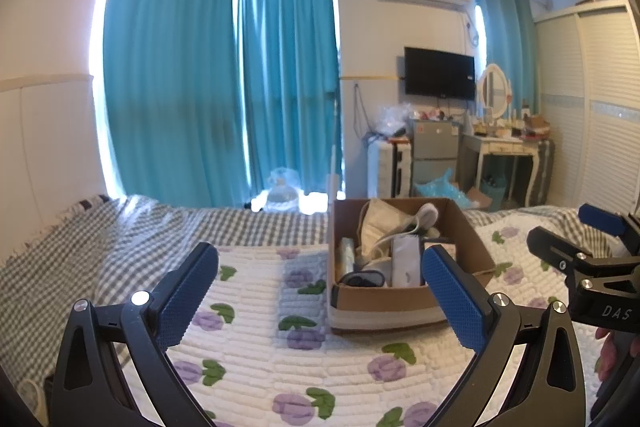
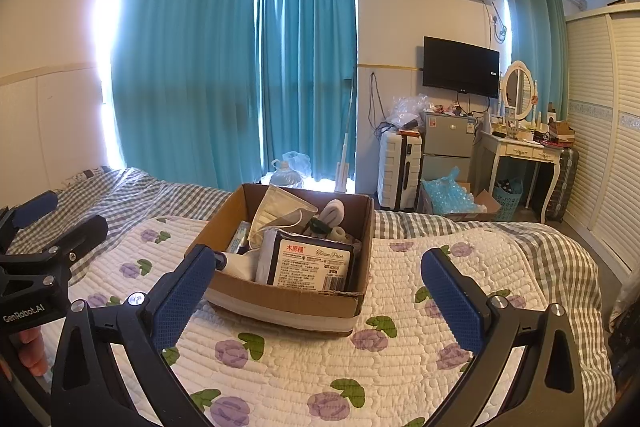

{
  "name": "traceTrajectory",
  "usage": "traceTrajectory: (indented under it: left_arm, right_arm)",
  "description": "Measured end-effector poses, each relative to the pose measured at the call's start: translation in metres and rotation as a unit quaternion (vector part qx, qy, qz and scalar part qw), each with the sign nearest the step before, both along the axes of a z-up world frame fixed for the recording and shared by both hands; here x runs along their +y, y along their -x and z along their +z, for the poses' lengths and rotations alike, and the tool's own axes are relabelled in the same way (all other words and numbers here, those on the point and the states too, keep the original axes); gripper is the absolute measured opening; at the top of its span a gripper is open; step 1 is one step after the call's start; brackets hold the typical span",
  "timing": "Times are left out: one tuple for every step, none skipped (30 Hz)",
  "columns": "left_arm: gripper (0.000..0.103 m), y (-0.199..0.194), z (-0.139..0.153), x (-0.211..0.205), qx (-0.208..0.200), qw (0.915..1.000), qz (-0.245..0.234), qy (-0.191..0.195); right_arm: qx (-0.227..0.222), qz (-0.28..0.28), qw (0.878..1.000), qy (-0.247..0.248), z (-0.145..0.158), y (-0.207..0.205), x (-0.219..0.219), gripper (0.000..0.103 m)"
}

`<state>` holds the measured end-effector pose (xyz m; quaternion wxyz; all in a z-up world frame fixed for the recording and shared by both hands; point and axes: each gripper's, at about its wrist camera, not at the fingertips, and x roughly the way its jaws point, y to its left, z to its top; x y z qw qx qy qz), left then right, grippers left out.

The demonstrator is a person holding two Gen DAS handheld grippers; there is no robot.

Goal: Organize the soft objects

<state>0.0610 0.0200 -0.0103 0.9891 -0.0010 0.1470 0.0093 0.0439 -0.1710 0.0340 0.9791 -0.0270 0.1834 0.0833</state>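
Note:
A brown cardboard box [image 1: 384, 301] [image 2: 288, 301] stands on the bed's floral quilt. It holds a pale face mask [image 2: 280, 209] [image 1: 380, 221], a dark tissue pack [image 2: 310, 263], a white pack [image 1: 406, 261], a grey-white rolled item [image 2: 334, 211] and other small things. My left gripper [image 1: 320, 291] is open and empty, hovering above the quilt just left of the box. My right gripper [image 2: 316, 285] is open and empty, its fingers either side of the box's near end. Each gripper shows at the edge of the other's view.
The white quilt with purple flowers [image 2: 360, 367] lies over a grey checked sheet [image 1: 72, 239]. Beyond the bed stand teal curtains [image 2: 240, 67], a white suitcase [image 2: 400, 171], a small fridge [image 2: 448, 143], a dressing table [image 2: 524, 151] and a wardrobe [image 2: 608, 147].

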Motion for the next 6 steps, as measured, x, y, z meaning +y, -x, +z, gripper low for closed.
traceTrajectory:
  left_arm:
    - [0.103, 0.0002, 0.0002, -0.0001, -0.001, 1.0000, -0.001, 0.000]
    - [0.103, 0.0003, 0.0002, 0.0002, -0.002, 1.0000, -0.001, 0.000]
    - [0.103, 0.0001, -0.0001, -0.0004, -0.002, 1.0000, 0.000, -0.001]
    - [0.103, -0.0006, -0.0009, -0.0007, 0.000, 1.0000, 0.000, -0.003]
    - [0.103, -0.0009, -0.0017, -0.0014, 0.001, 1.0000, -0.001, -0.006]
    - [0.103, -0.0014, -0.0022, -0.0015, 0.002, 1.0000, 0.001, -0.007]
  right_arm:
    - [-0.001, -0.001, 1.000, 0.000, 0.0001, 0.0000, -0.0001, 0.103]
    - [-0.001, -0.001, 1.000, -0.001, -0.0003, 0.0001, -0.0002, 0.103]
    - [-0.001, -0.001, 1.000, -0.002, -0.0001, 0.0001, -0.0004, 0.103]
    - [0.000, -0.001, 1.000, -0.003, -0.0004, -0.0010, 0.0000, 0.103]
    - [0.001, -0.001, 1.000, -0.003, -0.0006, -0.0012, 0.0001, 0.103]
    - [0.001, -0.002, 1.000, -0.003, -0.0010, -0.0013, 0.0001, 0.103]
